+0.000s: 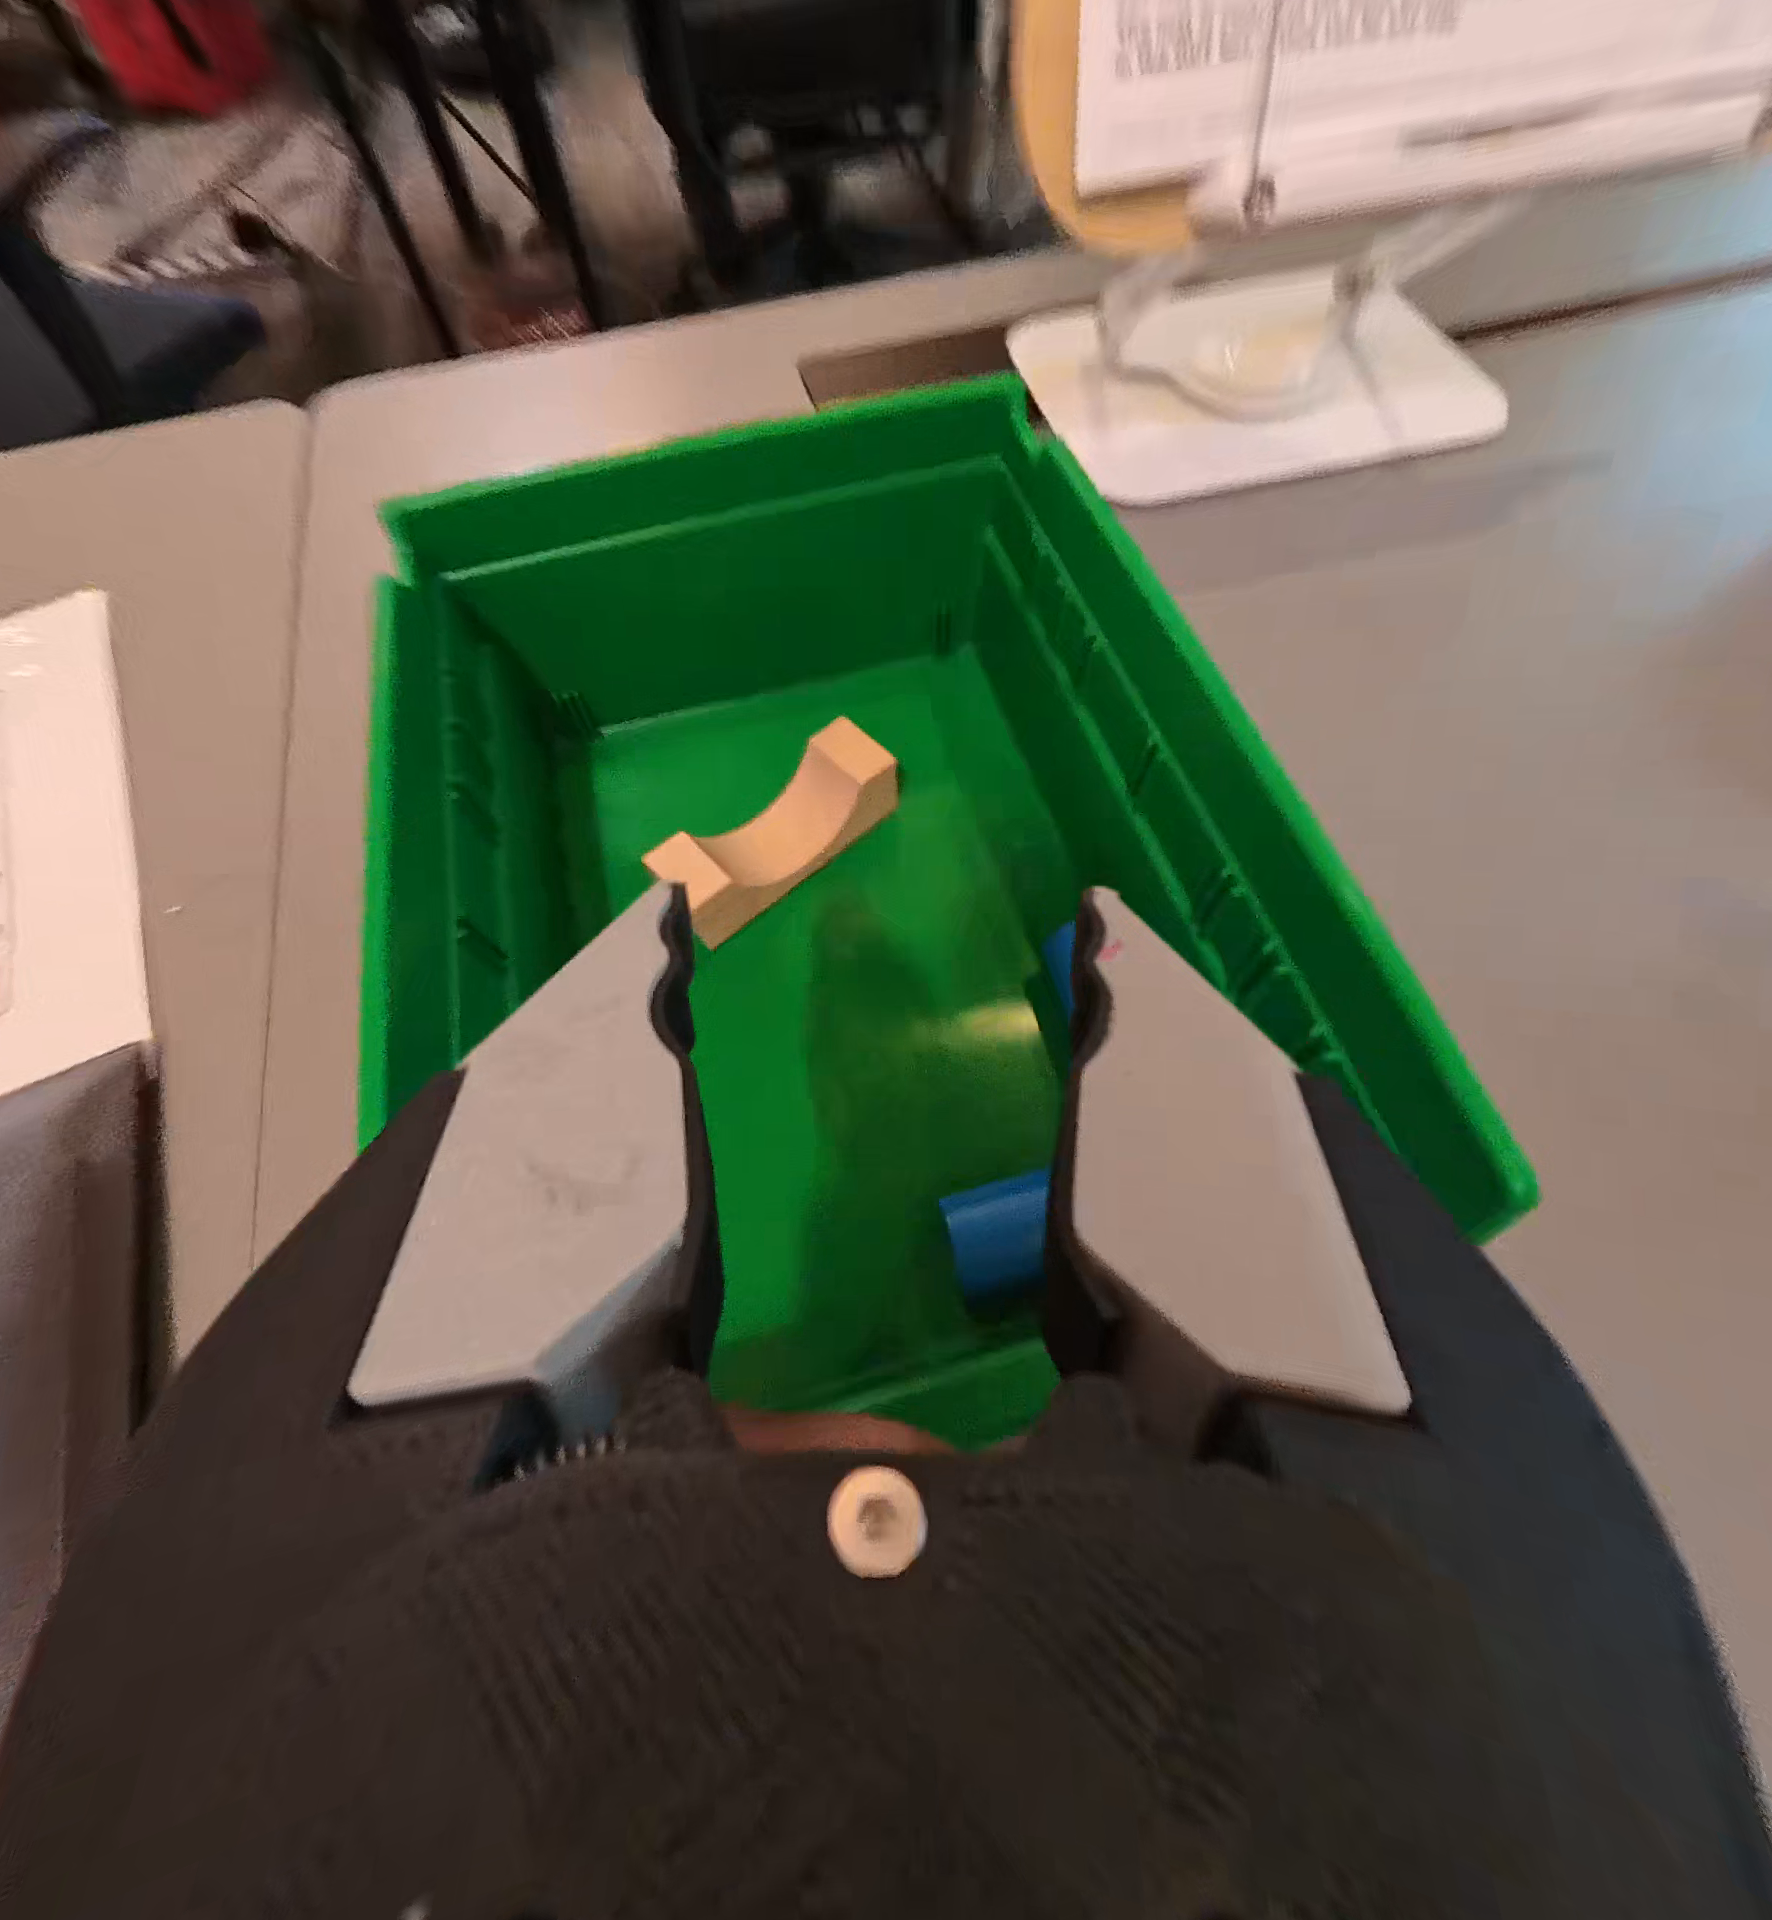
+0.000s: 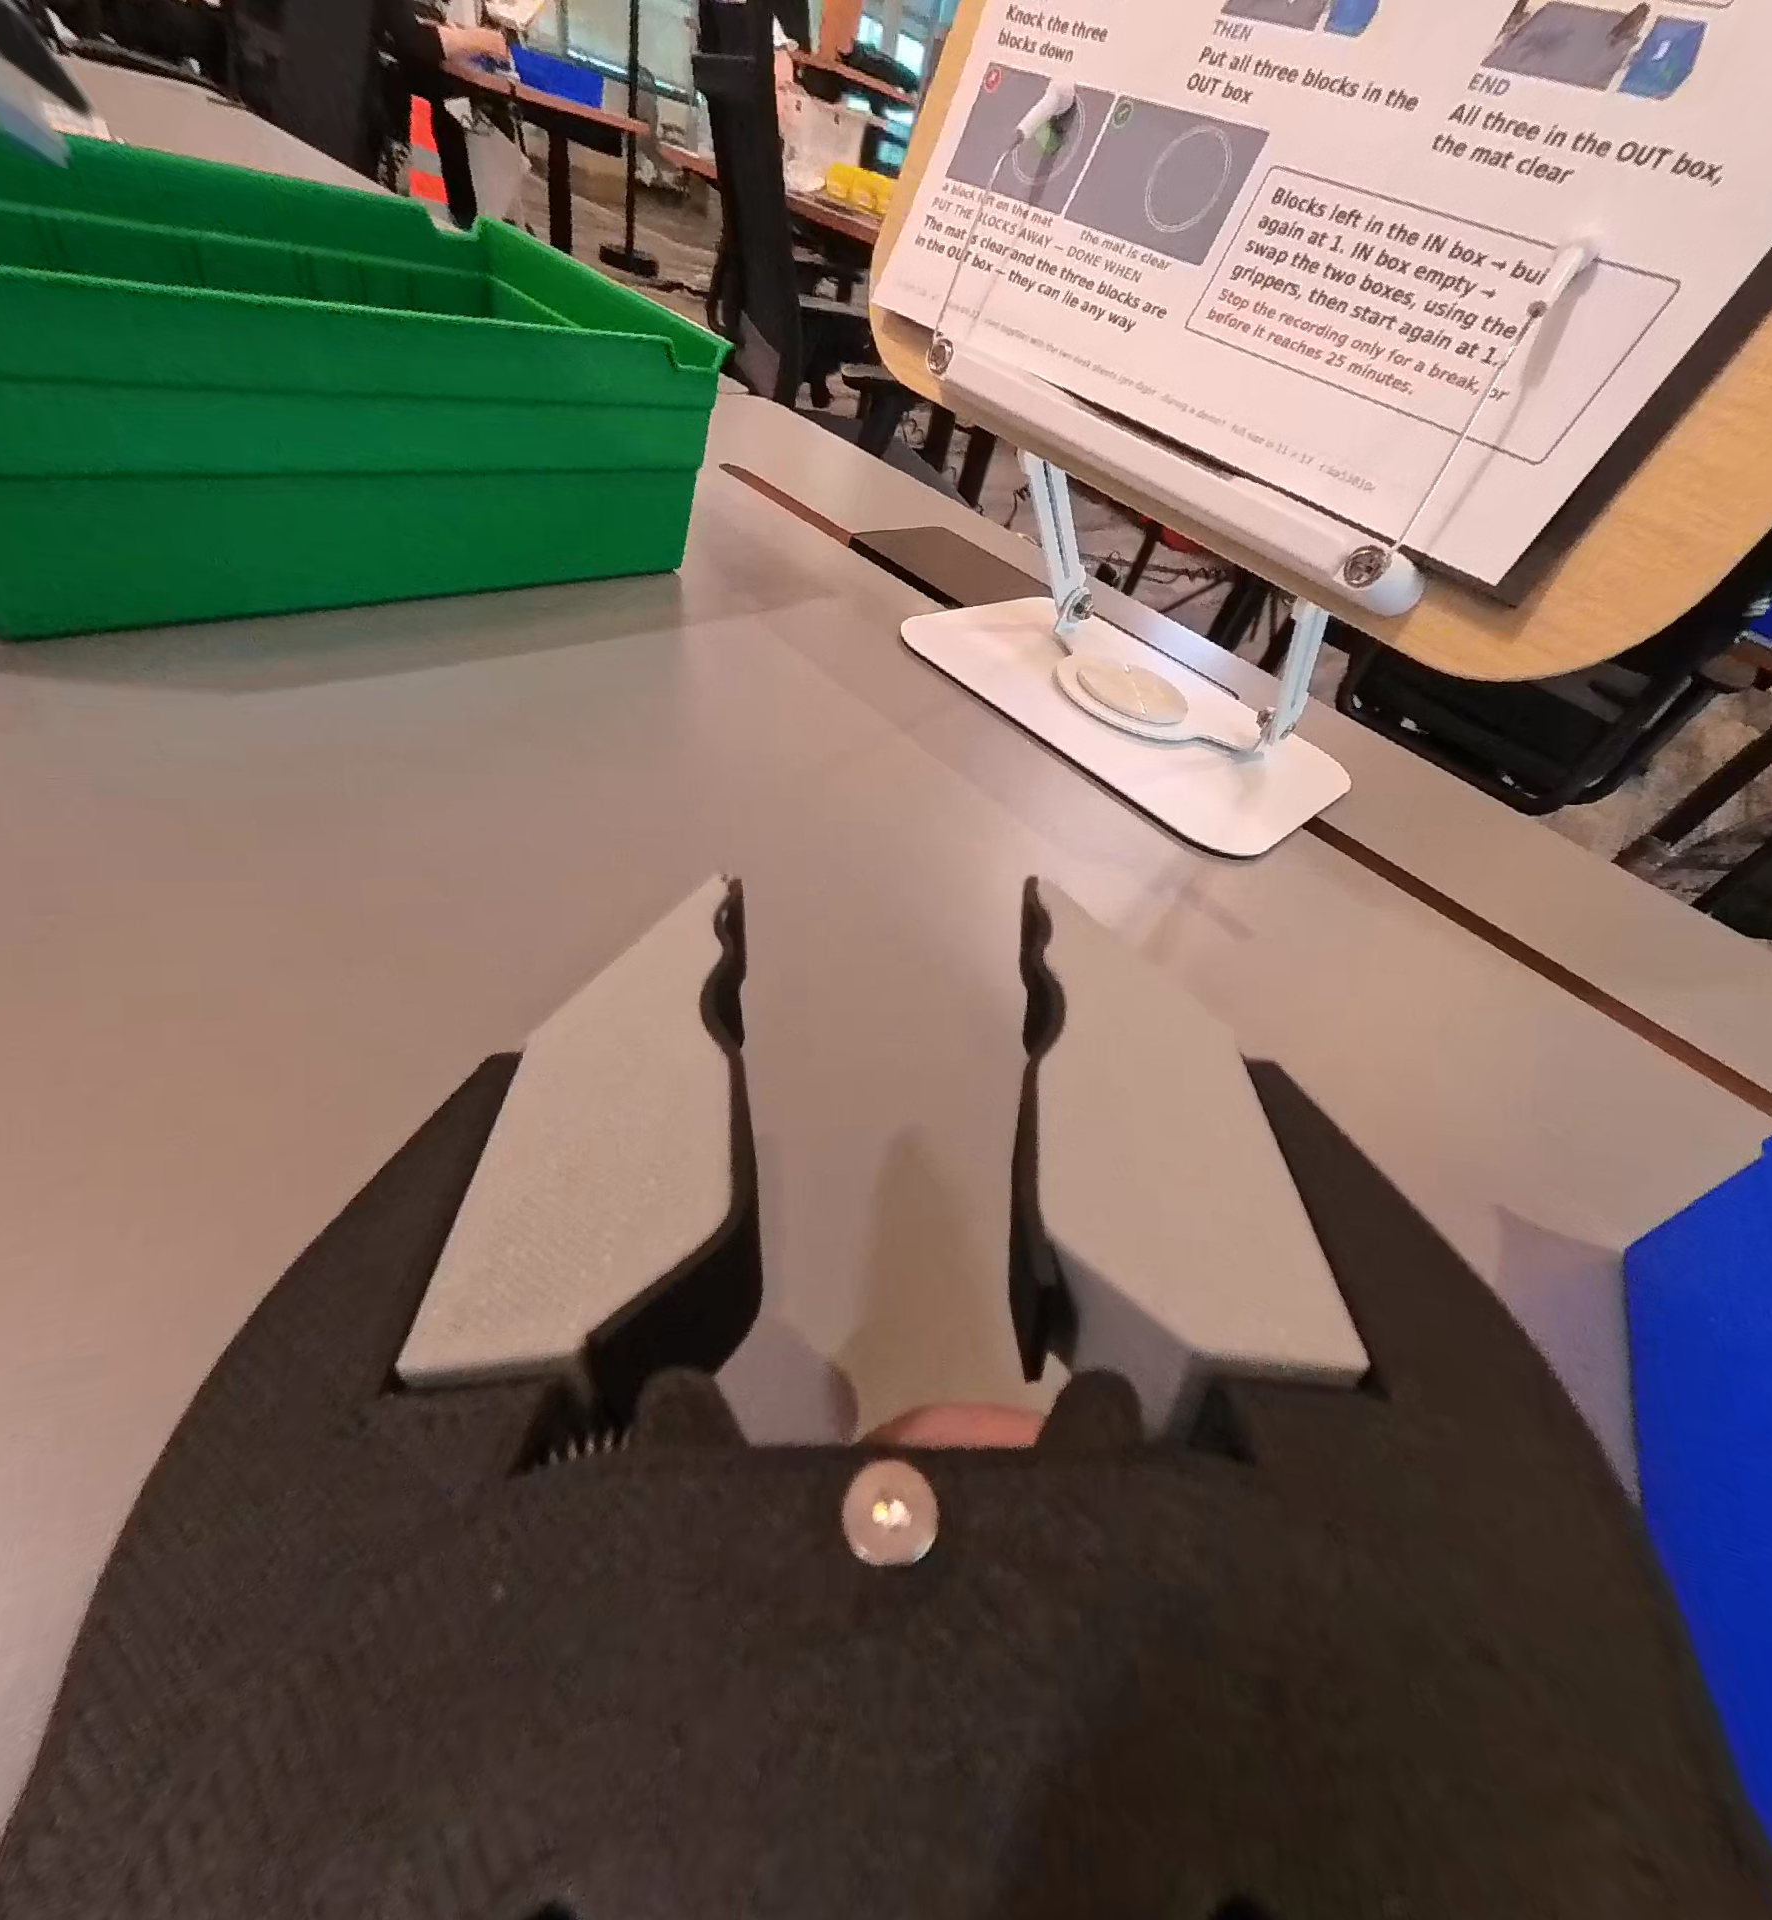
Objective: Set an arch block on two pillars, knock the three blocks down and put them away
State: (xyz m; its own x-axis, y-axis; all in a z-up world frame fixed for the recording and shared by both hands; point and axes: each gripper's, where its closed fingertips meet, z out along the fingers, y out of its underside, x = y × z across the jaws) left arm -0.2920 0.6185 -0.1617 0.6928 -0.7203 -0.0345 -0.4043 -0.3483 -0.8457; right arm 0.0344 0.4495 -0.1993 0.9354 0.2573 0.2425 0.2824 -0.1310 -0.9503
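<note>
In the left wrist view a green bin (image 1: 716, 582) stands on the grey table. A pale wooden arch block (image 1: 773, 831) lies curve-up on its floor. A blue block (image 1: 996, 1236) lies near the bin's near right corner, partly hidden behind my right finger; another bit of blue (image 1: 1061, 961) shows higher up by that finger. My left gripper (image 1: 882, 904) hovers open and empty above the bin. In the right wrist view my right gripper (image 2: 882, 894) is open and empty over bare table. The green bin (image 2: 321, 457) stands to its far left.
A white stand (image 2: 1131, 717) holding an instruction board (image 2: 1381, 260) stands at the table's back right; it also shows in the left wrist view (image 1: 1266, 384). A blue box (image 2: 1755, 1507) sits at the right edge. A white sheet (image 1: 20, 831) lies left of the bin. My hands' fingertips stand some 40 cm from each other. The pale wooden arch block (image 1: 773, 831) is about 15 cm from my left fingertips.
</note>
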